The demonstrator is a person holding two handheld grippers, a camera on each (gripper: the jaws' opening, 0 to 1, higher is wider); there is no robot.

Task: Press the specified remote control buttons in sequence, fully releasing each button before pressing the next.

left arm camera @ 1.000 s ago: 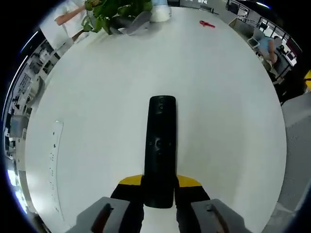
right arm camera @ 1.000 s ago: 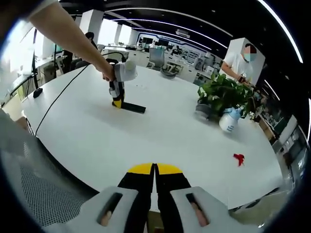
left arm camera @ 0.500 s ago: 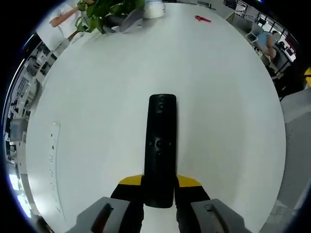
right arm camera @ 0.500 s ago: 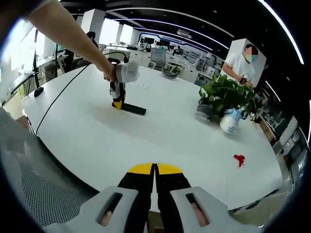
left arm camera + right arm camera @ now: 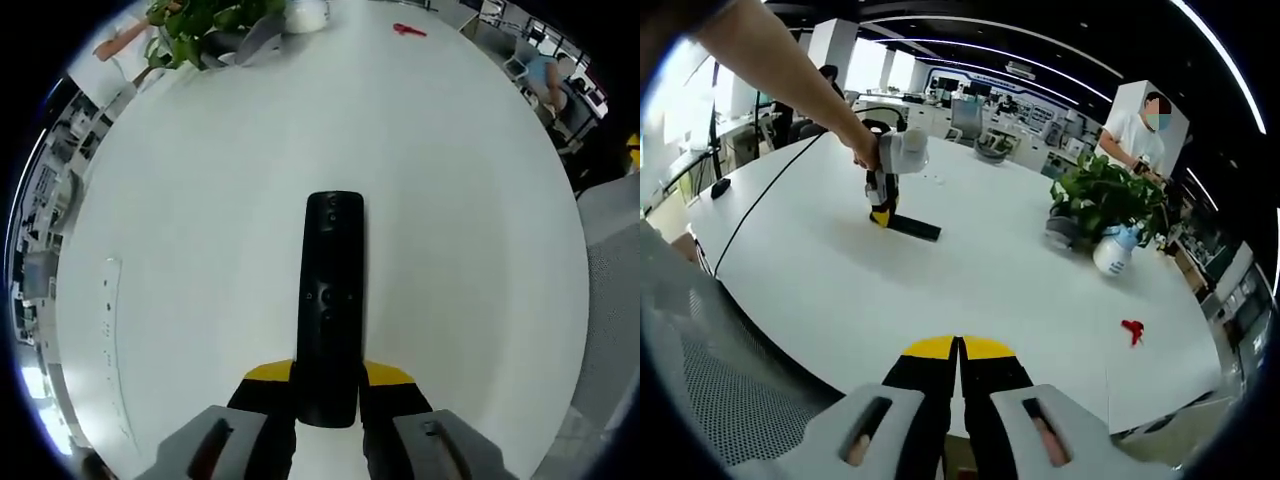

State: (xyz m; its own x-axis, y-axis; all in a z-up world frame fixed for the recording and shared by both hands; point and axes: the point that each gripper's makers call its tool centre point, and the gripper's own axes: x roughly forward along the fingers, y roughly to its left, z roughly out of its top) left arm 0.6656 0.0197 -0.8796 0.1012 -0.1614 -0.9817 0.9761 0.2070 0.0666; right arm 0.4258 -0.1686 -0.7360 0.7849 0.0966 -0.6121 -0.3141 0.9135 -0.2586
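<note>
In the left gripper view, the left gripper (image 5: 328, 385) had its two jaws closed on the near end of the black remote control (image 5: 331, 300). The remote lay flat on the big white table (image 5: 200, 200) and pointed straight away from the gripper. Its small buttons could be seen, but no words on it could be read. Far past the remote, at the table's edge, stood a green plant (image 5: 200, 25), and beside it a small red thing (image 5: 408, 31).

In the right gripper view, the right gripper (image 5: 958, 375) was near the table's edge with its jaws pressed together, holding nothing. Far across the table a hand (image 5: 862, 152) held the left gripper on the remote.
</note>
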